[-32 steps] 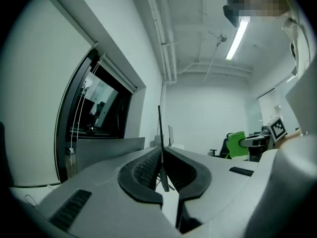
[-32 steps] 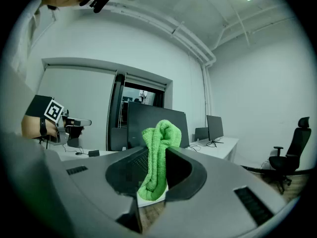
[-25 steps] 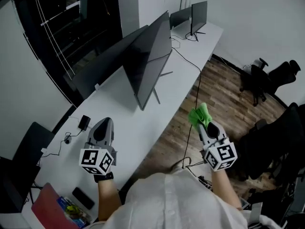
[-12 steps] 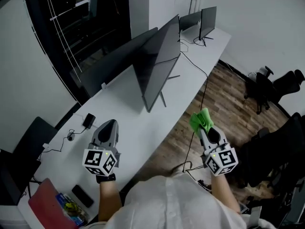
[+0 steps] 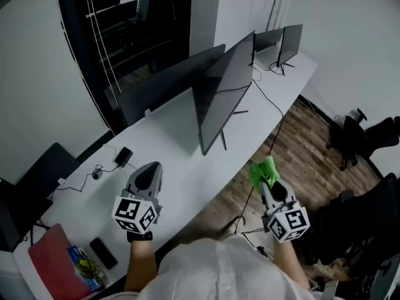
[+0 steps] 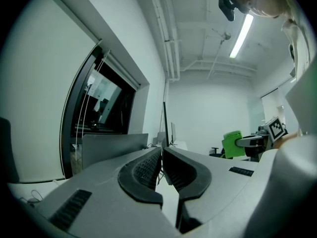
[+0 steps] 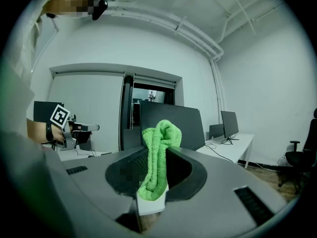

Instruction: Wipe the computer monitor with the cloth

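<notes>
Green cloth pinched in right gripper fingers; monitor well ahead, slightly left, long axis running away (left gripper fingers pressed together, empty)

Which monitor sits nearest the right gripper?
The large mid-desk monitor, closest to the right gripper holding the green cloth; another monitor stands behind it, two smaller ones at the desk's far end.

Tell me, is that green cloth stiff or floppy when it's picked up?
Probably floppy: the cloth bunches and folds over itself between the jaws of the right hand-held gripper. Likely light, since a pinch alone holds it up. Its looped, fuzzy weave suggests it's grippy rather than slippery.
</notes>
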`<action>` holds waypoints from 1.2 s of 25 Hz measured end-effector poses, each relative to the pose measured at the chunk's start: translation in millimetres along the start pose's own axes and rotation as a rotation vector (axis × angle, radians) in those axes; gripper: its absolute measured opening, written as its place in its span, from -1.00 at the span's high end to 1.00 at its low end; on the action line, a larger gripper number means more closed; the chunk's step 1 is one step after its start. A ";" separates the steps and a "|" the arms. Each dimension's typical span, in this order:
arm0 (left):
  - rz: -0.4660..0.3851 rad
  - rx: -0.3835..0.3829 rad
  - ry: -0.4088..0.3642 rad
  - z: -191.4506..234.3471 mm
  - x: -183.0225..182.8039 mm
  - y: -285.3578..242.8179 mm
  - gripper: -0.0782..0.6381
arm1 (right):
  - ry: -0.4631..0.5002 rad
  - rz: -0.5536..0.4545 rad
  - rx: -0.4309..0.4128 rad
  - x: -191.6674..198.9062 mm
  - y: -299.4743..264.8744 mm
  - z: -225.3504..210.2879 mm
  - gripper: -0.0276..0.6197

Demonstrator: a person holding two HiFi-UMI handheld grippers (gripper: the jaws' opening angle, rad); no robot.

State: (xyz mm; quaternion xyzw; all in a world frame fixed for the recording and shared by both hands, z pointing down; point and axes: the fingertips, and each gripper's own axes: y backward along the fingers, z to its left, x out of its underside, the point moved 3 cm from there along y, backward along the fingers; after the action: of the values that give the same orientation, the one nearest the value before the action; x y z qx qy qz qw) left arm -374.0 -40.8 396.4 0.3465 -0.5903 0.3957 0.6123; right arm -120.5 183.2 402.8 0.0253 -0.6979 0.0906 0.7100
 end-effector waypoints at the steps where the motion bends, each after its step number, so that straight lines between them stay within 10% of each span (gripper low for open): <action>1: 0.003 -0.004 0.000 0.7 0.6 1.3 0.71 | -0.001 0.003 -0.011 0.4 -2.6 1.5 0.70; 14: 0.000 -0.116 0.011 20.5 -5.5 14.0 0.71 | 0.063 -0.019 -0.323 -34.6 -75.6 44.5 0.70; 30: -0.060 -0.424 0.030 53.7 -23.0 37.7 0.71 | 0.199 -0.103 -0.753 -114.2 -183.9 98.2 0.70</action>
State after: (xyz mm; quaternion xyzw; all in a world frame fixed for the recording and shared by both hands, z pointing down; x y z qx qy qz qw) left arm -431.5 -73.6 375.2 0.2214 -0.6408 0.2495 0.6914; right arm -188.2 -24.0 308.1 -0.2109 -0.6080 -0.2057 0.7373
